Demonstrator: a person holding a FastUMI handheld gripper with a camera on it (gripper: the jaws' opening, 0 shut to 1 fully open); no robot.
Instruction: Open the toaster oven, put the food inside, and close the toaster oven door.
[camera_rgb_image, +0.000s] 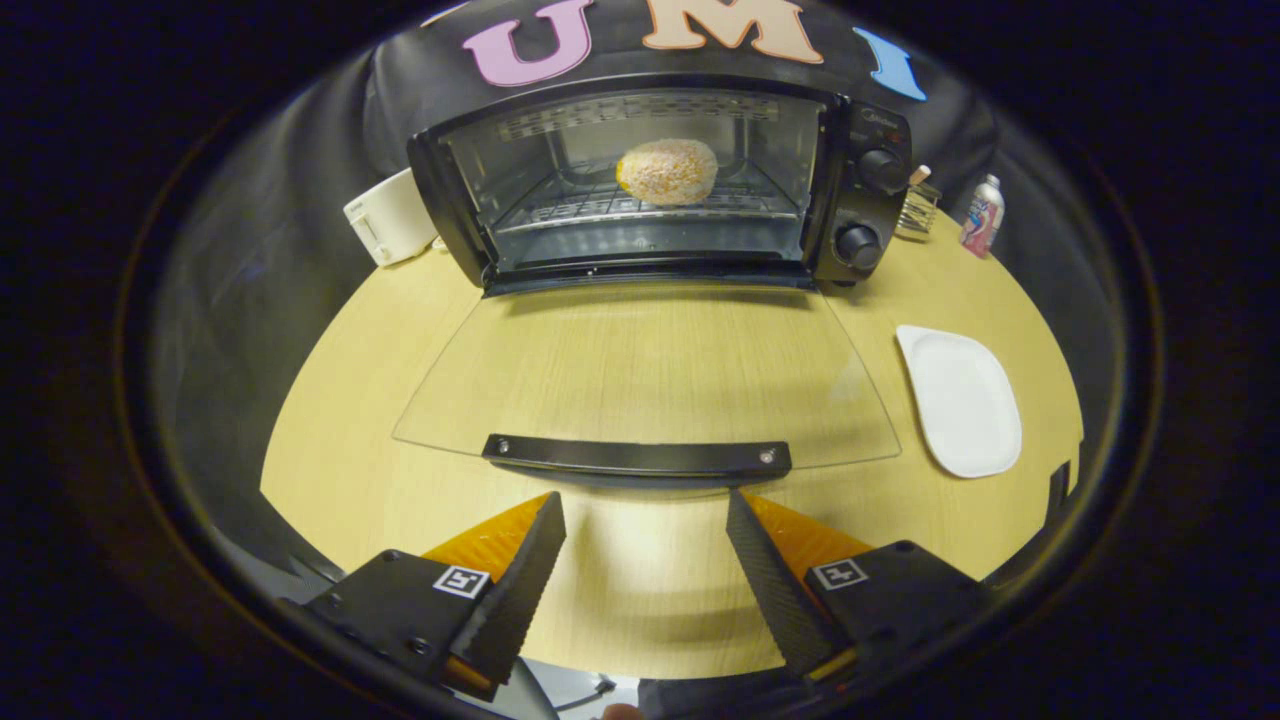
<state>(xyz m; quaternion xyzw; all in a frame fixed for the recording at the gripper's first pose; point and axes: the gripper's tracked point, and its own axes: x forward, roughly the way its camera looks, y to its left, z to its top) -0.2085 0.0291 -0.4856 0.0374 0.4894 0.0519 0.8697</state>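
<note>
The food (667, 171) sits on the rack inside the toaster oven (660, 180), and the glass door (650, 370) lies flat open. Your gripper (646, 515) is open and empty just short of the door handle (637, 457). Slip the fingers under the handle and swing it up evenly until the door meets the frame.

A mock kitchen in a recording booth: black cloth wall (300, 200) draped behind the toaster oven (660, 185), white toaster (392, 215) left of it, white plate (960, 400) to its right, wooden tabletop (640, 560) underneath.
</note>
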